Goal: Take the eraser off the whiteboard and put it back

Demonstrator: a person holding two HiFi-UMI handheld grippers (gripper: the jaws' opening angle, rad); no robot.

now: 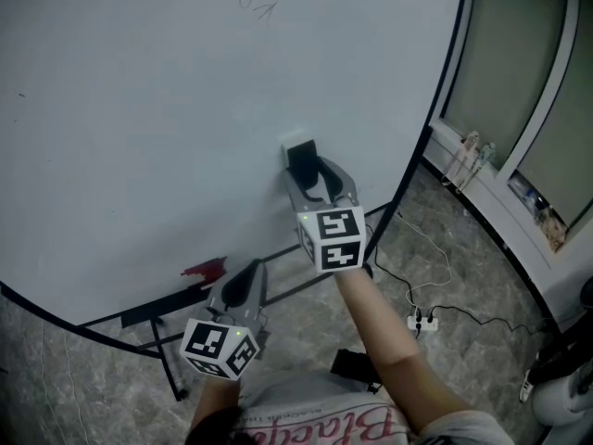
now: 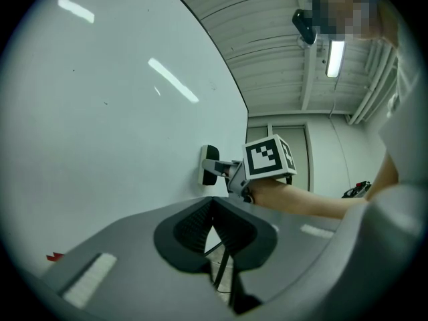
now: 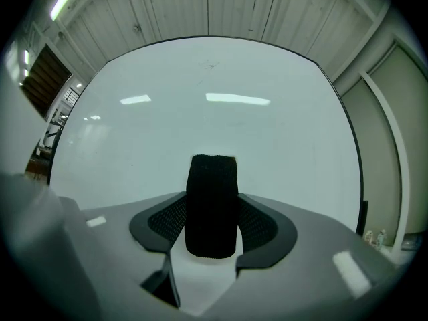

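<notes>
On the left, the left claw [image 1: 248,272], clenched pad to pad on nothing, tips close to the lower rim of the whiteboard [image 1: 167,100]. Just left of those tips, a red smear [image 1: 204,271] on the board. Behind the claw, its marker cube [image 1: 220,346]. Seen from this claw, ahead and slightly right: the right claw [image 2: 224,171] reaching to the board. Up and right of the left claw, the right claw [image 1: 312,170] grasping the black eraser [image 1: 299,156] by its two sides, ribbed pads pressed against it. At the front of that claw, the eraser [image 3: 212,199] upright between the pads, its pale base against the whiteboard as the left gripper view shows it [image 2: 210,160]. High above the claw on the board, a faint scribble [image 1: 262,3]. Behind it, a second marker cube [image 1: 331,237] and a bare forearm [image 1: 384,327]. Down and right of the right claw, a stone floor [image 1: 463,267] with a white power strip [image 1: 423,322] and thin cables.
</notes>
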